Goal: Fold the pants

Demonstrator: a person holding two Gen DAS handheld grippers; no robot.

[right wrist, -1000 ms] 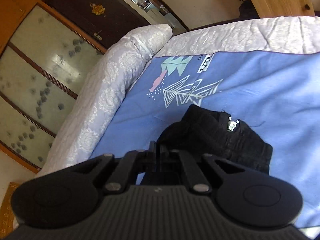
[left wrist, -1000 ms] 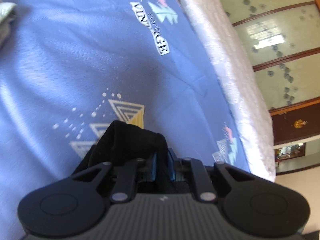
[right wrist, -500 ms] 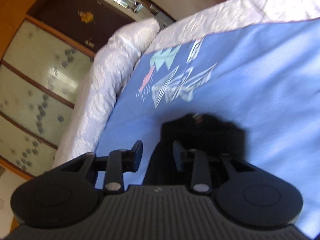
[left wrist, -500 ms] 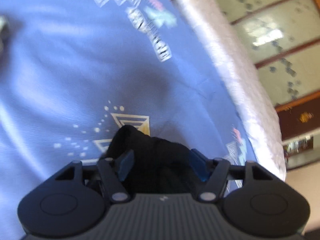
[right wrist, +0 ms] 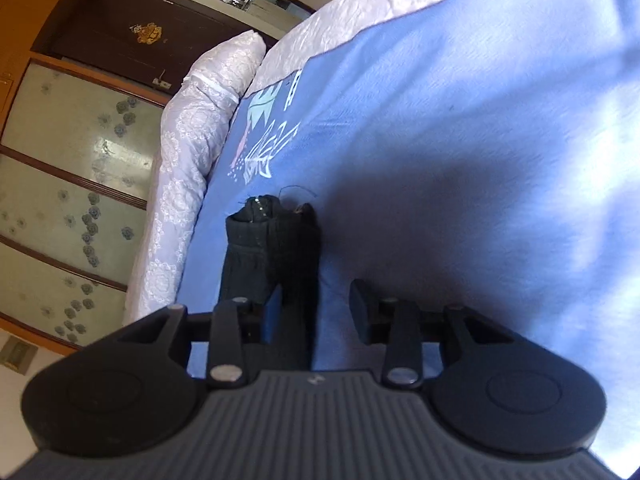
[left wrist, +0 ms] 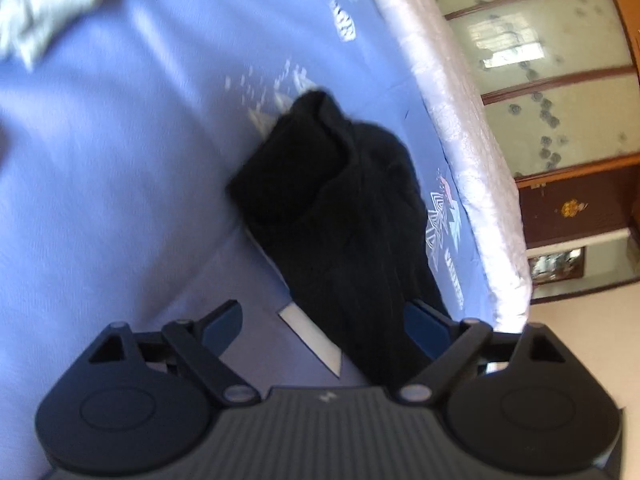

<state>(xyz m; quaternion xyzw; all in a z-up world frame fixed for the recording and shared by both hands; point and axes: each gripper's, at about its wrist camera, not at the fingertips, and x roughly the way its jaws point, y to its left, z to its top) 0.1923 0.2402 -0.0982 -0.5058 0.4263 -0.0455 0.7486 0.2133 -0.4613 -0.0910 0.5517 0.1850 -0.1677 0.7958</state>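
The black pants (left wrist: 348,216) lie folded in a compact bundle on the blue printed bedsheet (left wrist: 100,160). My left gripper (left wrist: 324,324) is open and raised above the near end of the bundle, holding nothing. In the right wrist view the same pants (right wrist: 272,252) lie in front of my right gripper (right wrist: 316,304), which is open with the bundle's near end between its fingers and not gripped.
A white quilted bed edge (left wrist: 452,120) runs along the bed's side, with a pillow (right wrist: 228,64) at the corner. A pale garment (left wrist: 44,12) lies at the far left of the sheet. Glass-panel wardrobe doors (right wrist: 60,184) stand beyond the bed.
Both grippers opened and let go of the pants, then pulled back and up. The folded bundle now rests on the sheet.
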